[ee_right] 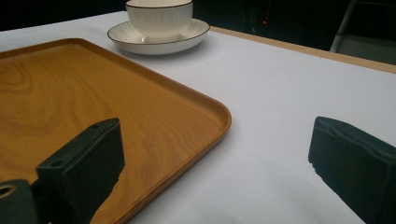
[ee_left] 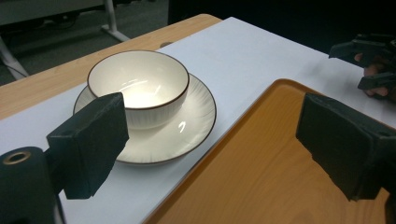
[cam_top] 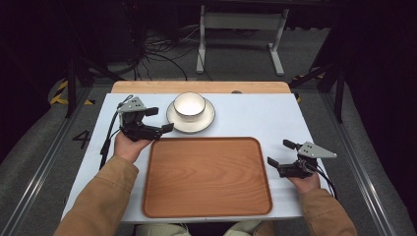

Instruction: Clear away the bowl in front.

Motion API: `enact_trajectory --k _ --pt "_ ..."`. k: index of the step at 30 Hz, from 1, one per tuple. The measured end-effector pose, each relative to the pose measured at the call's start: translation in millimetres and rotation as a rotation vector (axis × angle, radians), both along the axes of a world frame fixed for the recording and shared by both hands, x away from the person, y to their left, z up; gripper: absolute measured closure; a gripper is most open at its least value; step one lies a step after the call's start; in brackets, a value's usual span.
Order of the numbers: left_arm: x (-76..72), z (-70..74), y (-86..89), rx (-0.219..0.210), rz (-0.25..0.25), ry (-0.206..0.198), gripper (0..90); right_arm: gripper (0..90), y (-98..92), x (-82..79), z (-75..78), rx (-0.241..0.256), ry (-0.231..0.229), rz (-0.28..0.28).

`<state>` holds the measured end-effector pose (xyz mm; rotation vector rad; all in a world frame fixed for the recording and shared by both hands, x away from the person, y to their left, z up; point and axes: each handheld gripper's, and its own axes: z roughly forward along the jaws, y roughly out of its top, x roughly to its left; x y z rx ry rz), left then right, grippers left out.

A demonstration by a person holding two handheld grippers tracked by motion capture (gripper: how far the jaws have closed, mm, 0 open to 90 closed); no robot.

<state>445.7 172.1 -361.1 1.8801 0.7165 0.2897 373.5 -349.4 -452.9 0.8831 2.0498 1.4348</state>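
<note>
Right now the left gripper [cam_top: 160, 119] sits at the far left of the table [cam_top: 255, 115], just beside the saucer [cam_top: 178, 123]. Its two black jaws are wide apart and hold nothing. One jaw points at the saucer's rim and the other jaw is by the far left corner of the tray [cam_top: 206, 177]. From the left gripper view, the bowl [ee_left: 138, 88] and saucer [ee_left: 187, 126] sit ahead between the jaws, a bit nearer the left one, and nothing is touching them.

The bowl [cam_top: 190, 104] is white with a thin dark line around its top. It stands up straight in the middle of the white saucer. The saucer lies flat on the white table top, just past the far edge of the tray and apart from it.

The tray is wooden and brown, with round corners. It lies flat in the middle of the table, near the person.

The right gripper [cam_top: 279, 153] is at the right side of the table, just beside the tray's right edge. Its jaws are wide apart too, and they hold nothing. In the right gripper view, the tray's corner [ee_right: 205, 116] lies between the jaws, and the bowl [ee_right: 159, 18] and saucer [ee_right: 154, 41] are far off at the top.

A hand [cam_top: 129, 146] in a tan sleeve [cam_top: 105, 191] holds each gripper.
</note>
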Motion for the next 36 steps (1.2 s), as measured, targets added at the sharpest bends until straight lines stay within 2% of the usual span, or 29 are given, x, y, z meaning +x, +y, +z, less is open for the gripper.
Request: enact_trajectory --k 1,4,5,7,13,18,22,34,36 --pt "4.4 1.8 -4.0 0.012 -0.017 0.000 10.1 4.0 0.0 0.0 0.0 0.000 0.000 0.000" --pt "9.9 3.1 -8.8 0.002 -0.027 0.017 10.0 3.9 -0.1 0.1 -0.1 0.003 0.000 0.001" --pt "11.2 3.2 -10.4 -0.010 -0.030 0.020 10.0 3.8 -0.2 0.2 -0.1 0.003 0.000 0.001" --pt "13.5 3.8 -11.9 -0.003 -0.031 0.012 10.0 3.8 -0.2 0.2 -0.1 0.003 0.000 0.001" --pt "23.1 6.4 -21.1 0.005 -0.038 0.033 9.9 3.7 -0.3 0.1 -0.1 0.005 0.000 0.000" --pt "30.2 9.1 -27.5 0.027 -0.027 0.026 10.8 3.7 -0.5 0.0 0.0 0.006 0.005 0.000" --pt "34.6 11.3 -33.2 0.023 -0.020 0.025 11.1 3.7 -0.6 0.0 0.0 0.009 0.005 0.001" --pt "48.6 17.9 -45.9 0.032 -0.026 0.006 11.3 3.7 -0.8 -0.1 0.0 0.010 0.005 0.005" --pt "52.9 18.0 -48.6 0.047 -0.031 0.010 11.4 3.7 -0.8 0.0 0.1 0.010 0.005 0.004"
